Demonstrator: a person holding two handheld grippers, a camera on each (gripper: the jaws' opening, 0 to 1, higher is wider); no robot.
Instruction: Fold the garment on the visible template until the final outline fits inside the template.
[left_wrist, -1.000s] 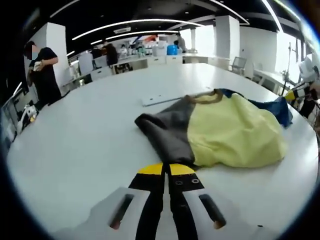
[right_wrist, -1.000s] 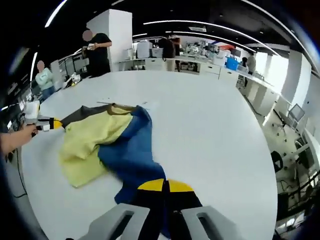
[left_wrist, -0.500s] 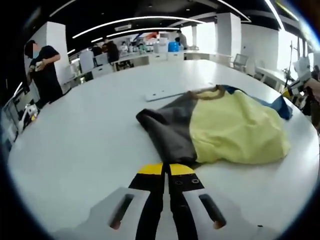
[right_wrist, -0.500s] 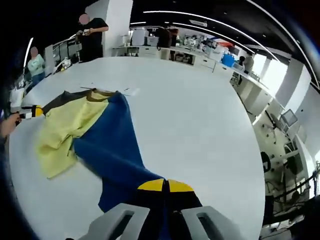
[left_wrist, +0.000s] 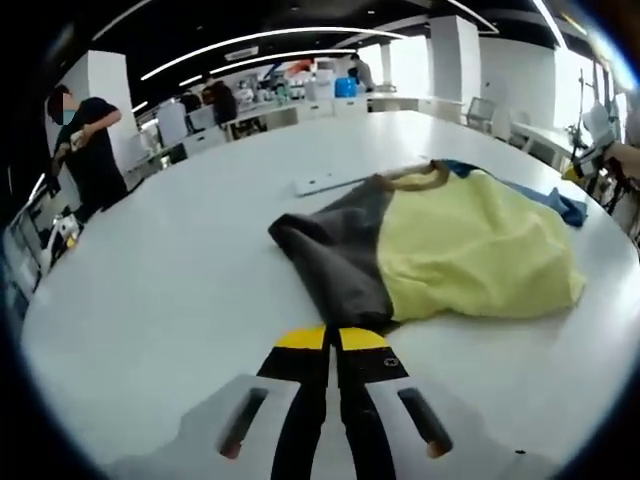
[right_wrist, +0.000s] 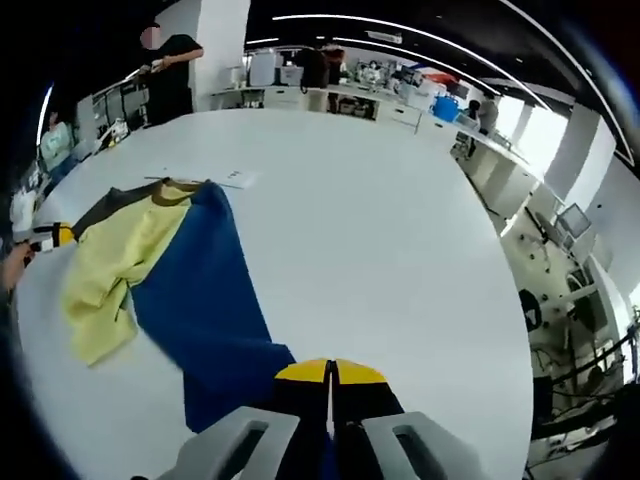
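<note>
The garment lies on the white table (left_wrist: 180, 280), with a grey side (left_wrist: 330, 250), a yellow middle (left_wrist: 470, 250) and a blue part (left_wrist: 560, 200) at the far right. My left gripper (left_wrist: 330, 338) is shut, and the grey edge runs right up to its yellow tips. In the right gripper view the blue panel (right_wrist: 200, 290) stretches from the brown collar (right_wrist: 178, 190) down to my right gripper (right_wrist: 330, 372), which is shut on it. The left gripper (right_wrist: 48, 237) shows there at the garment's far left, held by a hand.
A flat white strip (left_wrist: 325, 183) lies on the table just beyond the collar, also seen as a small white sheet (right_wrist: 238, 178). People stand at desks behind the table (right_wrist: 400, 230), one in black (left_wrist: 85, 150). Wide bare tabletop lies right of the blue panel.
The right gripper has drawn the blue panel out long and flat, away from the yellow part. The left gripper has kept its hold on the grey edge; the garment lies more spread.
</note>
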